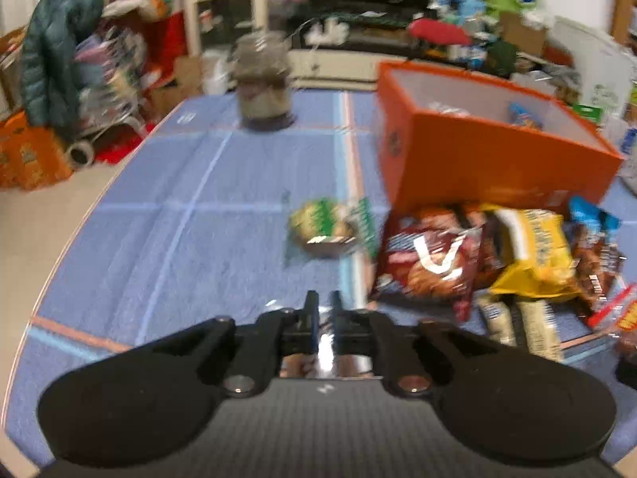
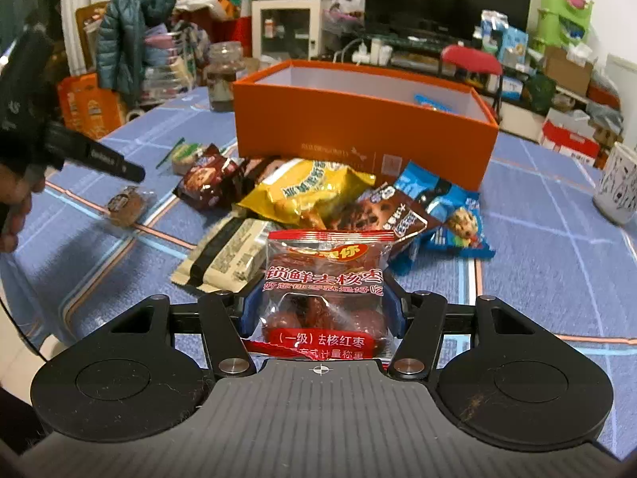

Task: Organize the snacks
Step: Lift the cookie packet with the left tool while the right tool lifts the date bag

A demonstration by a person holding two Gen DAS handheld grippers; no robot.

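Note:
An open orange box [image 2: 358, 135] [image 1: 497, 155] stands on the blue tablecloth; a blue packet [image 2: 432, 102] lies inside. A pile of snack packets lies in front of it: a yellow bag [image 2: 306, 193] [image 1: 533, 251], dark red cookie bags [image 2: 209, 181] [image 1: 430, 263], blue cookie packs [image 2: 442, 215] and beige bars [image 2: 227, 253]. My right gripper [image 2: 320, 310] is shut on a red-and-clear packet of dates [image 2: 324, 294]. My left gripper [image 1: 323, 302] is shut and empty, above the cloth near a green packet [image 1: 326, 227]. It shows at the left of the right wrist view [image 2: 119, 167].
A glass jar [image 1: 262, 79] [image 2: 225, 75] stands at the far side of the table. A small round cake [image 2: 127, 203] lies alone at the left. A white patterned cup [image 2: 617, 183] stands at the right edge. Cluttered furniture and a television surround the table.

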